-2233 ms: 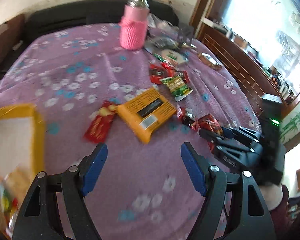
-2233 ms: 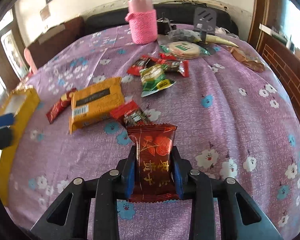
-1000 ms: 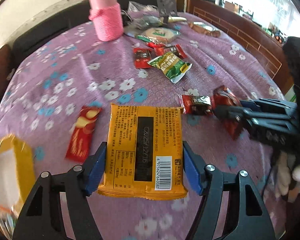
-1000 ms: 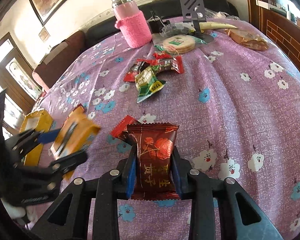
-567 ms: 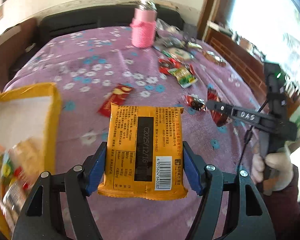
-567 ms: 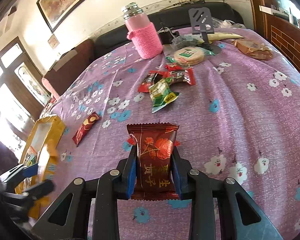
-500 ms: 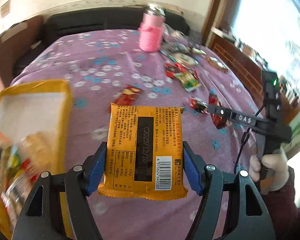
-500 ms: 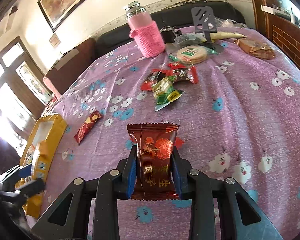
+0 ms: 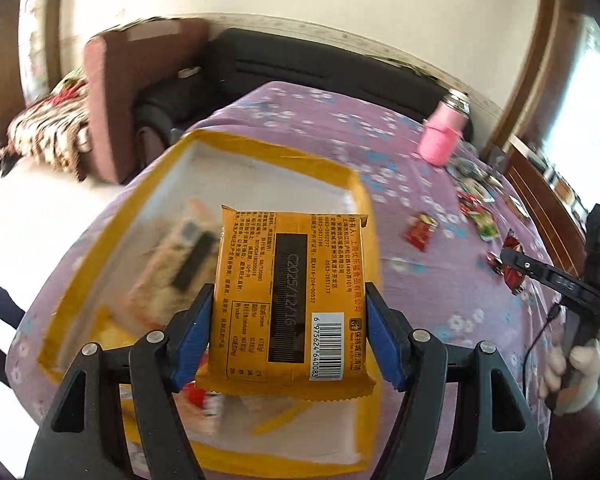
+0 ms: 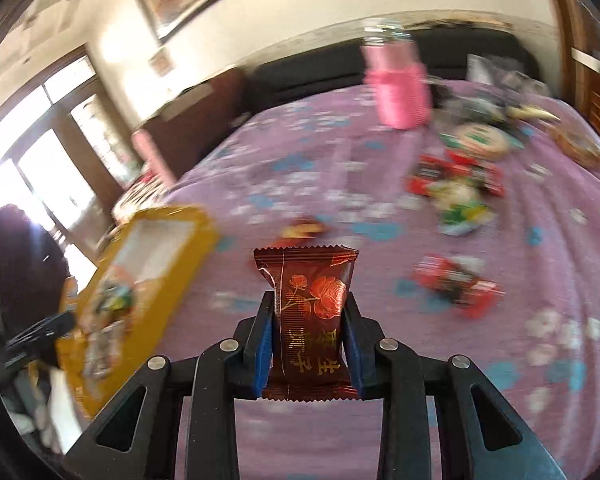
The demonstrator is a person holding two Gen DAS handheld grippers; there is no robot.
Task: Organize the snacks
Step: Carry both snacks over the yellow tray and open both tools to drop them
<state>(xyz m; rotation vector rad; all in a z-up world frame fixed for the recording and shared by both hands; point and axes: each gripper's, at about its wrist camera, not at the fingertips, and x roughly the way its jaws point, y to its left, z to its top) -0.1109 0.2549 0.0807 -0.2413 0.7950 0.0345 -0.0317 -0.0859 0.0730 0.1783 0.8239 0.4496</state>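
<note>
Left hand-held gripper (image 9: 288,336): clamped on orange packet (image 9: 290,292), above yellow box (image 9: 260,152) at table's near left; light, crushable, gripped at side edges.
Right hand-held gripper (image 10: 309,344): clamped on maroon sachet (image 10: 310,308); soft, slippery film.

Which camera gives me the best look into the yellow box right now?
The left wrist view. It looks down into the yellow box from close above, showing most of its rim and blurred packets inside, though the held orange packet covers part. The right wrist view shows the box only off to the left, slanted and blurred.
</note>
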